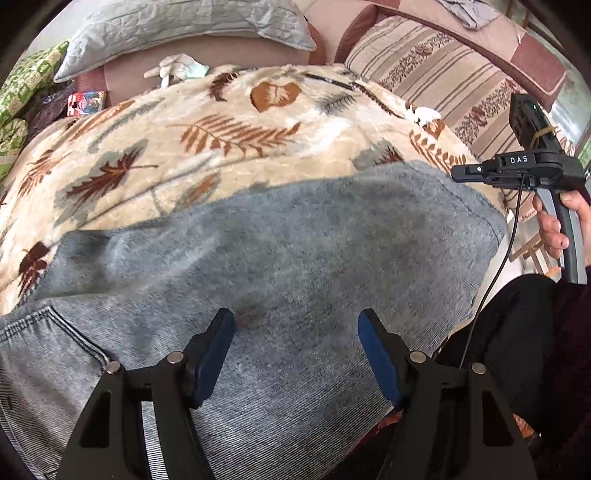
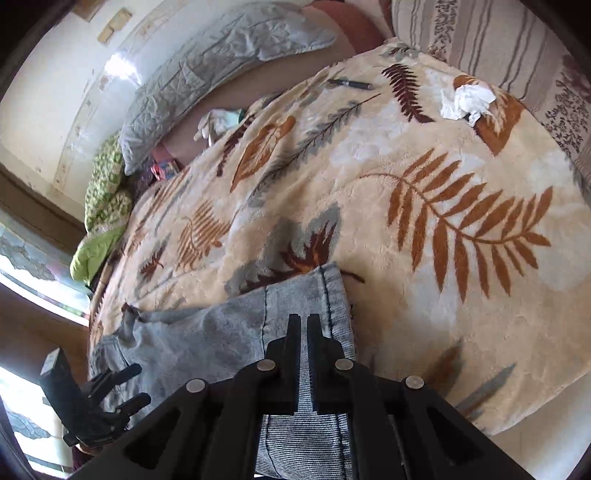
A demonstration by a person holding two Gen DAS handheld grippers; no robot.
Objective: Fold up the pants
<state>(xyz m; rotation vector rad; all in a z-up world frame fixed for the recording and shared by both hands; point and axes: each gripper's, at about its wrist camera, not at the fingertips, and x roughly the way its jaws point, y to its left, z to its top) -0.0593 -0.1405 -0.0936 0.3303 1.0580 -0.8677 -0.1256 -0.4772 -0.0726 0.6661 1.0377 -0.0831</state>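
Grey pants (image 1: 280,266) lie spread on a beige leaf-patterned blanket (image 1: 229,147). My left gripper (image 1: 296,325) is open and empty, its blue pads just above the pants' middle. In the right wrist view the pants' hem end (image 2: 325,295) lies on the blanket (image 2: 443,192). My right gripper (image 2: 303,323) is shut on the pants leg near the hem, with fabric running between the fingers. The right gripper also shows at the right edge of the left wrist view (image 1: 517,166), and the left gripper at the lower left of the right wrist view (image 2: 122,387).
A grey quilted pillow (image 1: 184,33) and a striped pillow (image 1: 436,74) lie at the back. A white crumpled tissue (image 2: 467,101), a dark pen (image 2: 351,84) and white gloves (image 2: 218,123) lie on the bed. A green quilt (image 2: 103,206) lies at the left.
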